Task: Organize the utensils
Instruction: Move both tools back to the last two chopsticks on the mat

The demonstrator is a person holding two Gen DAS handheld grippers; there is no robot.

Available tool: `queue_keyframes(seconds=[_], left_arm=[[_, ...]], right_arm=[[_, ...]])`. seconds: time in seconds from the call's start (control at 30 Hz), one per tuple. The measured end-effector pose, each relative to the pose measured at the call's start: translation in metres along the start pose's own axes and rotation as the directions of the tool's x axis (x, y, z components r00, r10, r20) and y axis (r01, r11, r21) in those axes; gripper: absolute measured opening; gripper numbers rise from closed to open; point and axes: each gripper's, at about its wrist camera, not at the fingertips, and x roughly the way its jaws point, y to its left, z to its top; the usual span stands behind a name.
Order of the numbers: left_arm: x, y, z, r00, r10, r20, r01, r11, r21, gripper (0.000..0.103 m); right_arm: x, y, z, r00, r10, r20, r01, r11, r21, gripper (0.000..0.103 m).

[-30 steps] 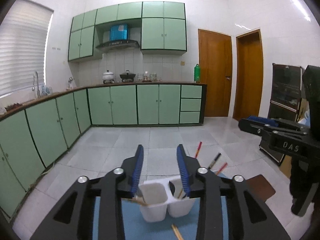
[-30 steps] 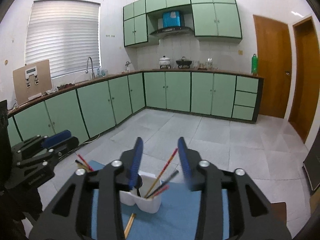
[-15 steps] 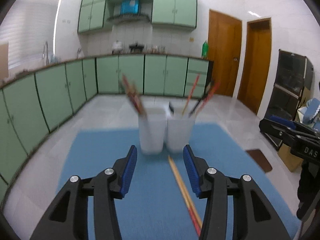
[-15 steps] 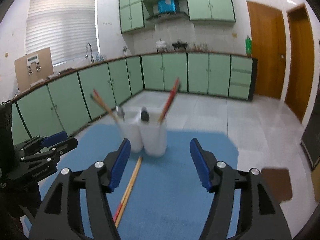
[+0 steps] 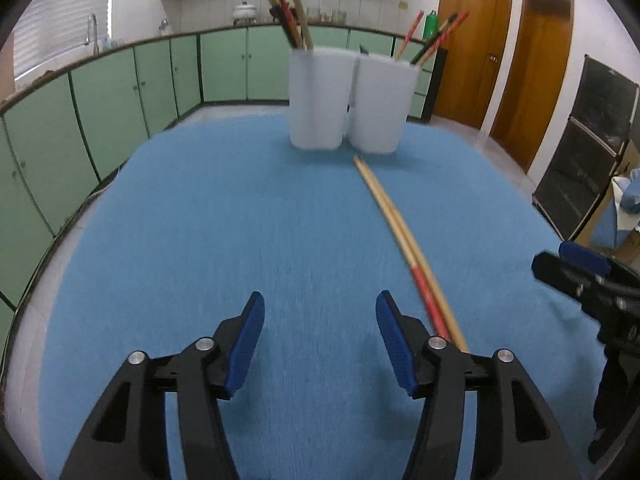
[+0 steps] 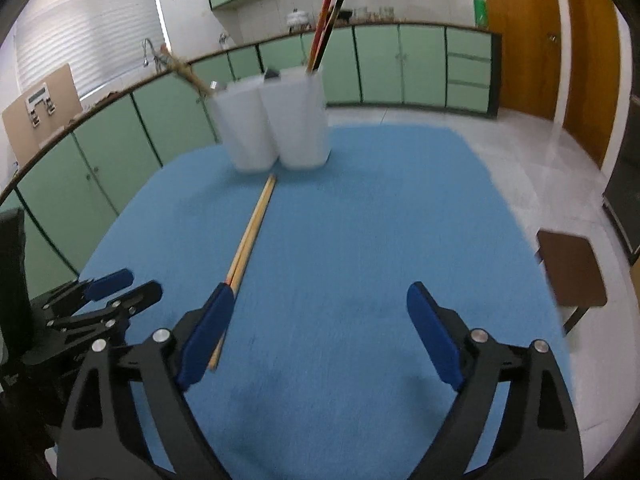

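Observation:
A white two-cup utensil holder [image 5: 352,100] stands at the far side of the blue mat [image 5: 200,232]; it also shows in the right wrist view [image 6: 276,120]. Chopsticks [image 5: 290,8] stick out of both cups. A pair of wooden chopsticks [image 5: 400,232] lies on the mat, running from the holder toward me, also seen in the right wrist view [image 6: 250,232]. My left gripper [image 5: 320,332] is open and empty, low over the mat, just left of the pair. My right gripper [image 6: 320,332] is open and empty, just right of the pair.
Green kitchen cabinets [image 5: 120,80] line the wall behind the table. Wooden doors [image 5: 472,48] are at the right. A brown stool [image 6: 568,272] stands beside the table's right edge. A black cabinet [image 5: 588,140] is at the far right.
Both grippers have dropped from above the holder and pulled back toward the mat's near side. Both jaws have opened wider.

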Motion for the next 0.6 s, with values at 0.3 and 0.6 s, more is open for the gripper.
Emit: queue_keyframes(seconds=[0.3, 0.6], left_arm=[[-0.002, 0.006, -0.005, 0.999, 0.022, -0.031, -0.022, 1.0, -0.013, 0.065], [-0.003, 0.012, -0.006, 0.998, 0.033, -0.044, -0.035, 0.999, -0.04, 0.065]], right_arm=[[0.015, 0.024, -0.024, 0.997, 0.005, -0.072, -0.01, 0.997, -0.072, 0.086], [0.017, 0.043, -0.027, 0.995, -0.033, -0.092, 0.02, 0.991, -0.136, 0.084]])
